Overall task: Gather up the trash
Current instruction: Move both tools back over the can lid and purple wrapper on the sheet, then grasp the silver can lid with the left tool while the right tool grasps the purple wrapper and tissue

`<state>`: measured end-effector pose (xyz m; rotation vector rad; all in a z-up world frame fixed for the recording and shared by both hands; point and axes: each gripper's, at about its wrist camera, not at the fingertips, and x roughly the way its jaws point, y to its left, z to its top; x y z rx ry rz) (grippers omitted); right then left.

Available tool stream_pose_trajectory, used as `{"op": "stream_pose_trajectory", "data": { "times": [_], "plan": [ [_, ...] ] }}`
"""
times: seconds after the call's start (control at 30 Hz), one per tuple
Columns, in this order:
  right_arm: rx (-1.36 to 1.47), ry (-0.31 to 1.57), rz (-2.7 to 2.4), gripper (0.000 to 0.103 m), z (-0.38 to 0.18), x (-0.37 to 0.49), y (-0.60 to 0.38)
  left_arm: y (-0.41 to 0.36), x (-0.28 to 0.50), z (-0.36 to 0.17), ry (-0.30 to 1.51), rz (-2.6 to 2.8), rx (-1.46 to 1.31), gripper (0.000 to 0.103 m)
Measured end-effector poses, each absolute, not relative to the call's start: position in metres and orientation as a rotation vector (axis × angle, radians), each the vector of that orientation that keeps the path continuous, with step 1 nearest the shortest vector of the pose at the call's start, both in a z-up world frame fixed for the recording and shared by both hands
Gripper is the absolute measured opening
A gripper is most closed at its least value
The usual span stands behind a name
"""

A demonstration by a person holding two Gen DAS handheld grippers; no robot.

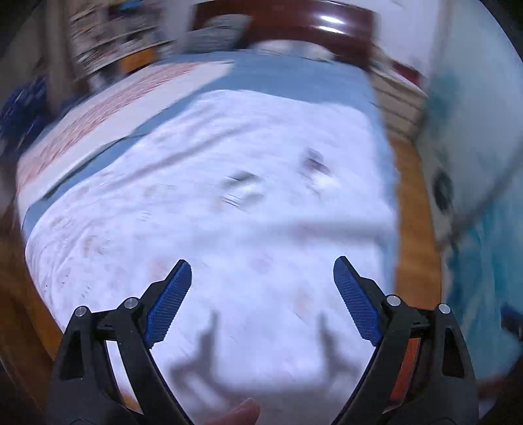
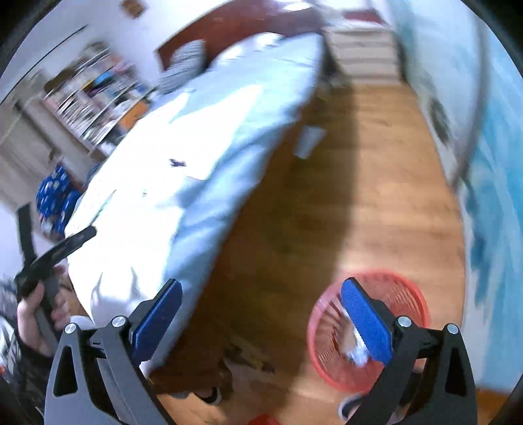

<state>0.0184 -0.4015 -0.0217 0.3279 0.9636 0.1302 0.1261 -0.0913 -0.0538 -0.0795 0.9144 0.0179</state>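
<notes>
Two small crumpled pieces of trash lie on the white bedspread (image 1: 228,248): one near the middle (image 1: 242,191), one further right (image 1: 318,171); both are blurred. My left gripper (image 1: 261,284) is open and empty, held above the near part of the bed, short of both pieces. My right gripper (image 2: 261,304) is open and empty over the wooden floor beside the bed. A red mesh basket (image 2: 408,294) stands on the floor under its right finger, with a white crumpled piece (image 2: 354,351) inside. A small dark scrap (image 2: 178,162) shows on the bed in the right wrist view.
The bed (image 2: 228,108) has a dark wooden headboard (image 1: 327,23). A bookshelf (image 2: 94,91) stands at far left, a drawer unit (image 2: 362,55) at the far end, a blue curtain (image 2: 497,196) on the right. The left gripper (image 2: 62,246) is seen by hand at left.
</notes>
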Motion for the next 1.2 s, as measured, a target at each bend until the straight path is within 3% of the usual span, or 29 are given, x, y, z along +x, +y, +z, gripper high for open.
{"op": "stream_pose_trajectory", "data": {
  "times": [0.3,0.47,0.63,0.7,0.73,0.77,1.0,1.2],
  "plan": [
    [0.067,0.885,0.342,0.096,0.008,0.163,-0.245,-0.064,0.233,-0.098,0.905,0.059,-0.222,0.09],
    [0.044,0.931,0.365,0.096,-0.025,0.255,-0.207,-0.07,0.265,-0.129,1.015,0.057,-0.22,0.09],
    [0.197,1.017,0.342,0.096,-0.072,0.315,-0.206,-0.071,0.278,-0.138,1.04,0.074,-0.208,0.089],
    [0.216,1.03,0.346,0.095,-0.082,0.324,-0.202,-0.072,0.282,-0.142,1.053,0.084,-0.207,0.087],
    [0.22,1.038,0.349,0.093,-0.087,0.33,-0.199,-0.072,0.284,-0.145,1.06,0.081,-0.209,0.081],
    [0.213,1.047,0.343,0.089,-0.091,0.335,-0.196,-0.072,0.285,-0.146,1.073,0.086,-0.21,0.059],
    [0.282,1.041,0.322,0.088,-0.101,0.348,-0.203,-0.066,0.28,-0.146,1.1,0.118,-0.251,0.059],
    [0.163,1.063,0.289,0.089,-0.103,0.348,-0.187,-0.024,0.272,-0.117,1.025,0.172,-0.373,0.059]
  ]
}}
